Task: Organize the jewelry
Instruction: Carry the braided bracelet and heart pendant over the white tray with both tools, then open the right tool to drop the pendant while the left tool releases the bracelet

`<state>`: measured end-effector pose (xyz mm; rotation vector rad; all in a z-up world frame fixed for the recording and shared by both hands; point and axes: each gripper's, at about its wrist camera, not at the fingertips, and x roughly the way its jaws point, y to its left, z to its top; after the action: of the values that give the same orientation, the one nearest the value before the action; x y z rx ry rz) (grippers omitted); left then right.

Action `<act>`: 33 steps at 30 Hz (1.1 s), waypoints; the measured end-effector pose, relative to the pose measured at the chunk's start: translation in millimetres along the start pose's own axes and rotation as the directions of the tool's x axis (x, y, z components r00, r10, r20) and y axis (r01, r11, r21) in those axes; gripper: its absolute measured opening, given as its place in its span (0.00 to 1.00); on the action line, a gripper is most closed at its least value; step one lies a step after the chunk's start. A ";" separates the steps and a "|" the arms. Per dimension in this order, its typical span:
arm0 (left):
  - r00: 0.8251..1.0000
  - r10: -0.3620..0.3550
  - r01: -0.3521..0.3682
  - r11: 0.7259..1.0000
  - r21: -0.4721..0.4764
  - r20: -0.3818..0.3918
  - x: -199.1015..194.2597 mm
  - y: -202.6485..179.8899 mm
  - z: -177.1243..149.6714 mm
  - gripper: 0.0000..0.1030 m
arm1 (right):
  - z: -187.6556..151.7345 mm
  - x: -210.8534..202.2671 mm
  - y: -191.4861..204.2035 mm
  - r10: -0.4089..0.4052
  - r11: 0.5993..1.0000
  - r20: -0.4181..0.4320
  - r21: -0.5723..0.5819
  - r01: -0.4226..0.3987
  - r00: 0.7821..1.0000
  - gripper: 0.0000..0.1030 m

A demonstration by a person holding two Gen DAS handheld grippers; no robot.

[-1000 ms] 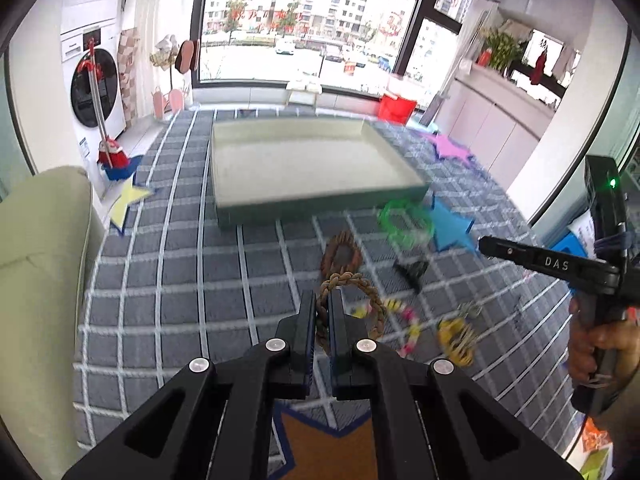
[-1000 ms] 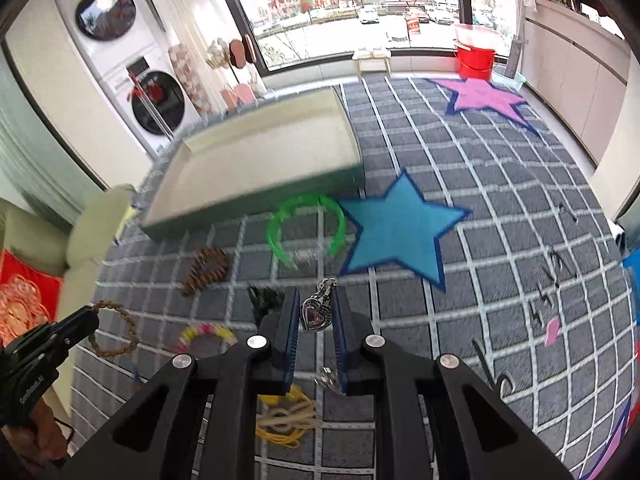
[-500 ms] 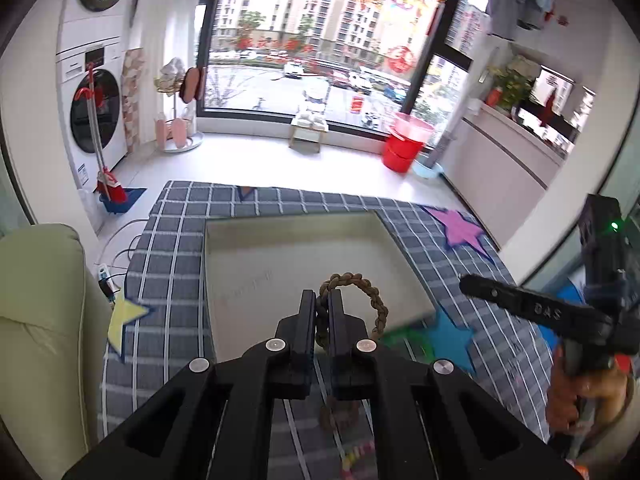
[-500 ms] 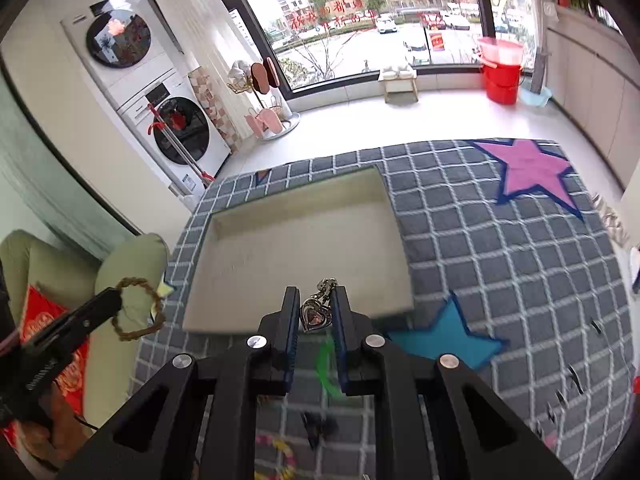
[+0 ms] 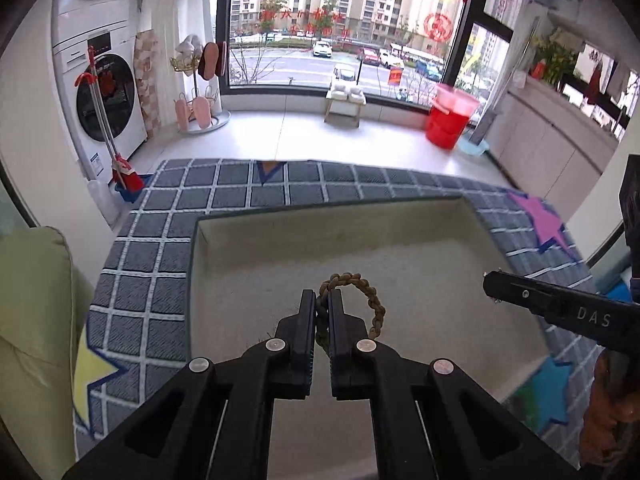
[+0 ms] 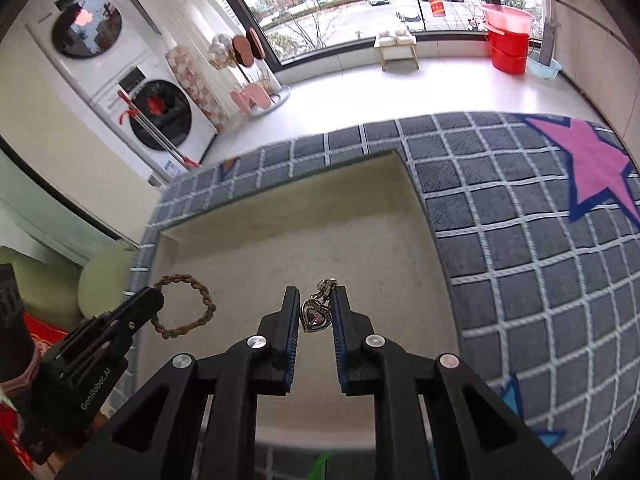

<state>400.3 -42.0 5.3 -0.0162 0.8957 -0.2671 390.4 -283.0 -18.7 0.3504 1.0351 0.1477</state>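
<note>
In the left wrist view, your left hand-held gripper (image 5: 322, 300) is pinched nearly closed on a braided brown bracelet (image 5: 362, 296), whose loop arcs up and to the right of the fingertips. It hangs over the pale inner floor of a shallow rectangular tray (image 5: 472, 208), which sits on a grey checked rug (image 5: 160, 248) with a pink star (image 5: 546, 222) at the right and a yellow star (image 5: 90, 376) at the left. At the right edge you see your right hand-held gripper (image 5: 496, 280) reaching in sideways above the tray's right part; from here you cannot tell what it carries. Beyond the rug stand a washing machine (image 5: 104, 100) and a red bucket (image 5: 450, 118). In the right wrist view, your right hand-held gripper (image 6: 316, 300) is narrowed around a silver heart pendant (image 6: 316, 314) with a pink stone, its clasp poking up between the fingertips. It too hangs over the tray (image 6: 416, 184), near the middle. To the left, the left hand-held gripper (image 6: 154, 298) holds the braided bracelet (image 6: 188, 304) above the tray's left side, well apart from the pendant. A green curve shows at the bottom edge, too cut off to identify.
</note>
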 end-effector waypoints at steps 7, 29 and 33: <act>0.998 0.056 -0.055 0.998 0.025 -0.019 22.0 -1.1 -1.3 0.19 | -3.3 34.2 -3.8 -0.044 0.999 -0.036 -0.021 0.044 0.998 0.17; 0.992 0.117 -0.115 0.992 0.046 -0.044 24.9 -6.4 -8.8 0.19 | -8.5 -4.4 -10.0 0.026 0.999 0.045 0.027 -0.027 0.999 0.56; 0.993 0.104 -0.101 0.994 0.051 -0.047 25.6 -5.3 -6.1 0.20 | -11.8 -14.7 -15.4 0.045 0.997 0.050 0.060 -0.048 0.998 0.56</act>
<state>409.6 -52.5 -17.5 0.0818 0.9359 -0.1940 372.1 -299.1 -17.6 0.4317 0.9854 0.1489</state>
